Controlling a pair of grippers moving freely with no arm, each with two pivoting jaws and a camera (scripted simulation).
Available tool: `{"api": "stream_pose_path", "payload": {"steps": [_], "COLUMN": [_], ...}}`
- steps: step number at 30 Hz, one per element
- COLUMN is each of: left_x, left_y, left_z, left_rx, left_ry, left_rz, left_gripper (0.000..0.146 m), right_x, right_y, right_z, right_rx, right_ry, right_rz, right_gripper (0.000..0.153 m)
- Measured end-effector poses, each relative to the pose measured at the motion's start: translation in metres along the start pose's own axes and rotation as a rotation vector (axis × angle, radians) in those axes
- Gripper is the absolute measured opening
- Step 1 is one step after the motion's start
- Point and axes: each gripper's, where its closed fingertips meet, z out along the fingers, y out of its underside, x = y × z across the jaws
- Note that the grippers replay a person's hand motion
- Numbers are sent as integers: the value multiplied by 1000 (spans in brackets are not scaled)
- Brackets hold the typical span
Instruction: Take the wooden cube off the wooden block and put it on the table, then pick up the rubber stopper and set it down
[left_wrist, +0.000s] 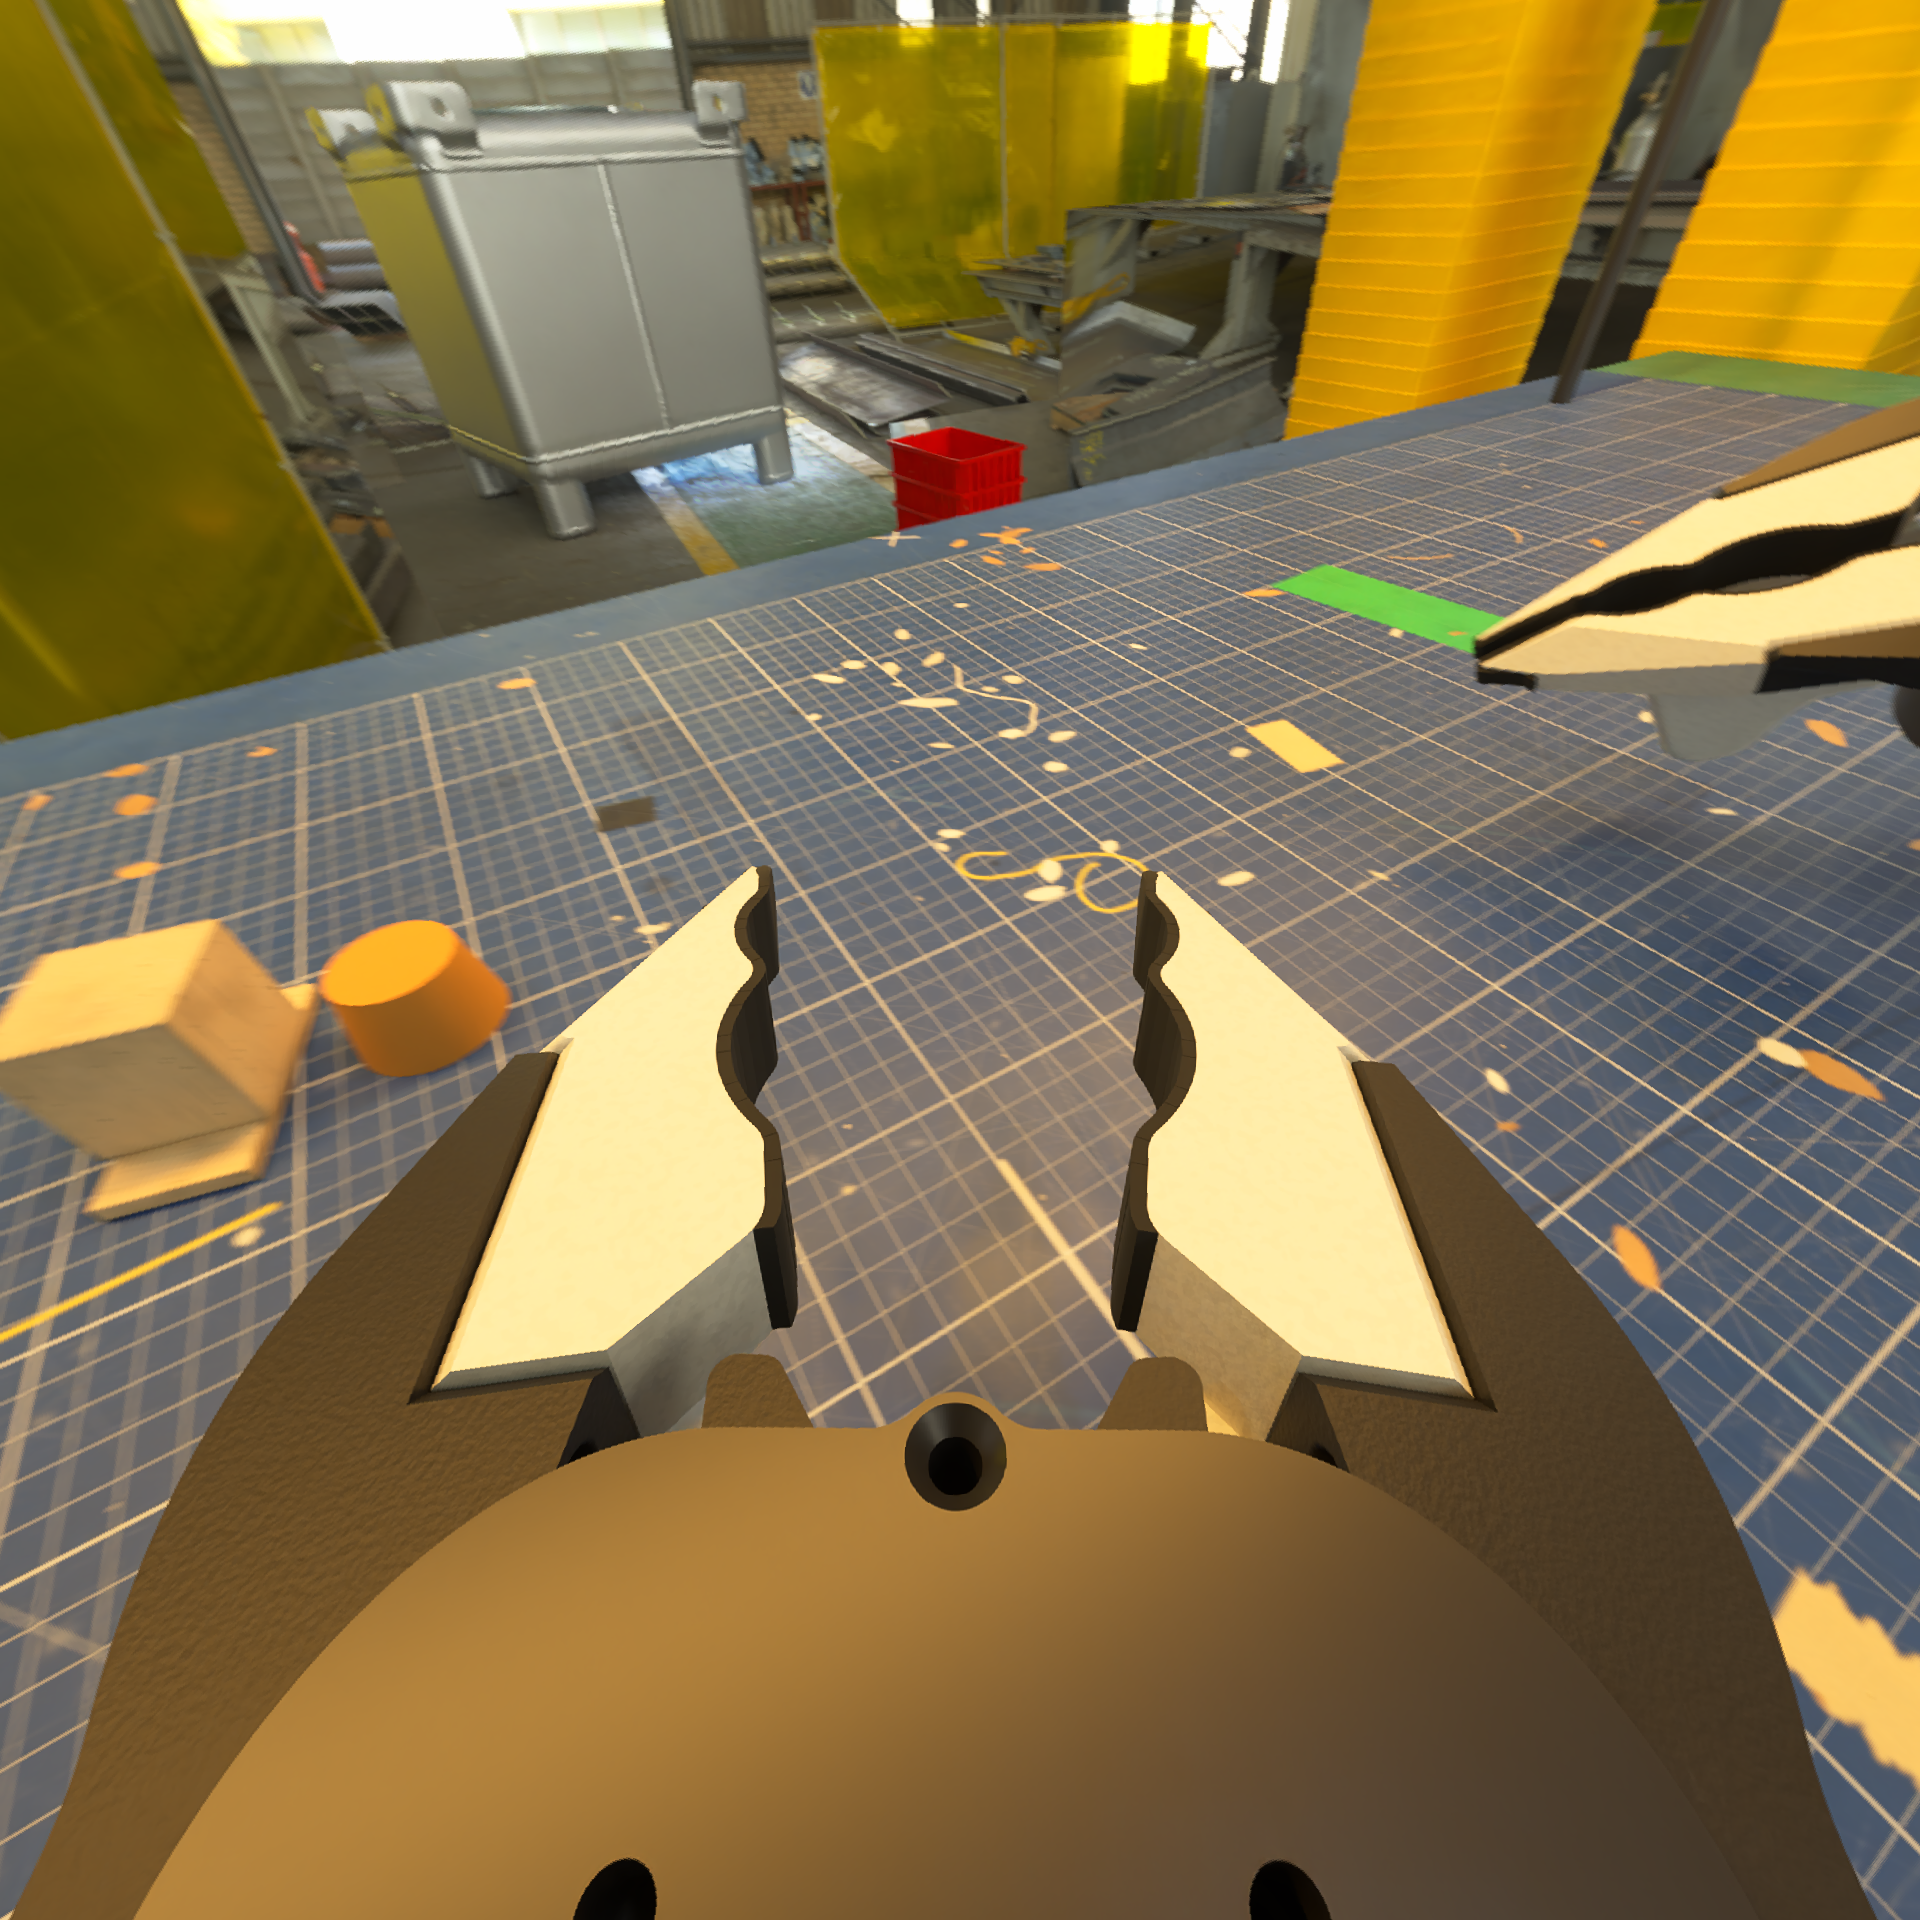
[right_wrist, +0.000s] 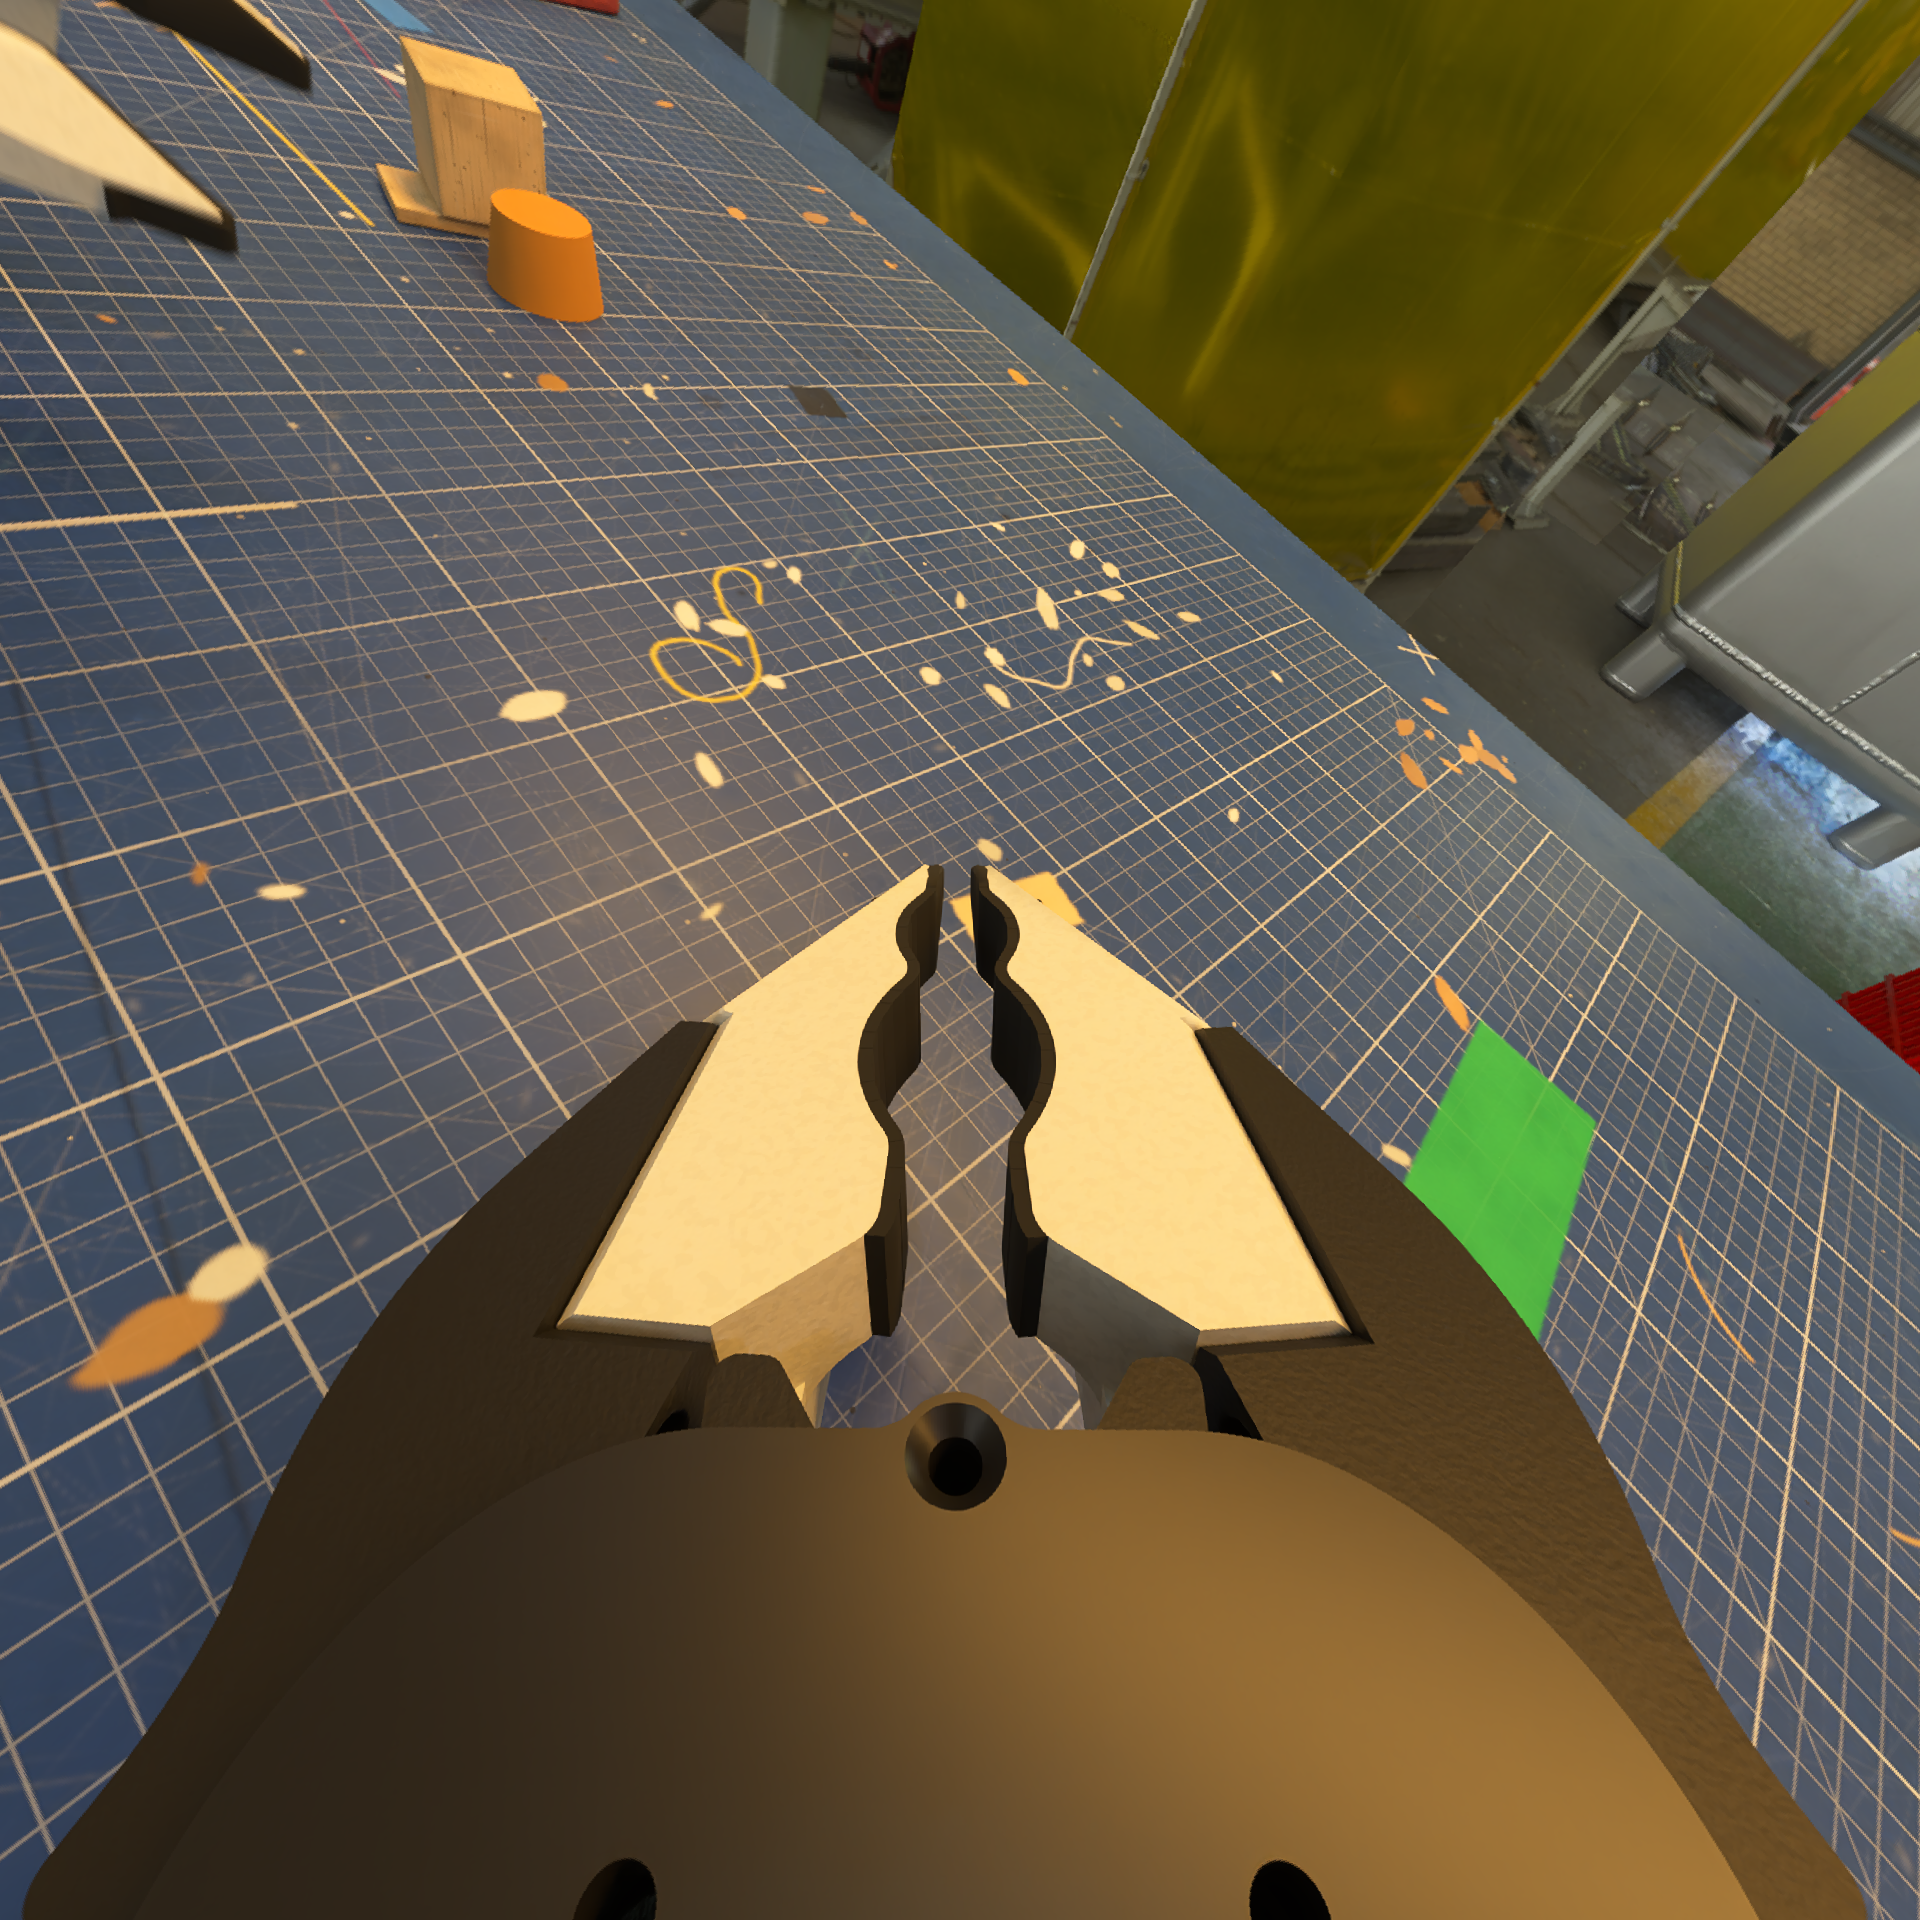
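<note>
A pale wooden cube (left_wrist: 145, 1034) sits on a thin flat wooden block (left_wrist: 187, 1169) at the left of the left wrist view. An orange rubber stopper (left_wrist: 416, 997) stands on the mat just right of the cube. My left gripper (left_wrist: 954, 883) is open and empty, to the right of them. The right wrist view shows the cube (right_wrist: 476, 130), the block (right_wrist: 416, 203) and the stopper (right_wrist: 543, 257) far off at the top left. My right gripper (right_wrist: 956, 871) is shut and empty above the mat; it also shows in the left wrist view (left_wrist: 1496, 655).
The blue grid cutting mat (left_wrist: 1039, 1039) covers the table, spattered with paint. A green patch (right_wrist: 1501, 1169) lies near the right gripper. The table's far edge (left_wrist: 727, 597) drops to a workshop floor with a red crate (left_wrist: 956, 473). The left gripper's fingers (right_wrist: 114, 156) show at the top left.
</note>
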Motion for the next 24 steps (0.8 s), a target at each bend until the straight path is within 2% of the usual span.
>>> {"api": "stream_pose_path", "payload": {"steps": [12,19,24], "left_x": [-122,-175,-193], "left_y": [-23,0,25], "left_z": [-45,-25,-2], "left_rx": [-63,-250,-408], "left_ry": [-331,-371,-375], "left_rz": [-2,-120,-158], "left_gripper": [68,72,77], "right_x": [-14,-21,-19], "right_y": [9,13,17], "right_z": [3,-1,-6], "right_rx": [-31,-42,-44], "right_ry": [-85,-120,-135], "right_rz": [-10,-20,-6], "right_gripper": [2,0,0]}}
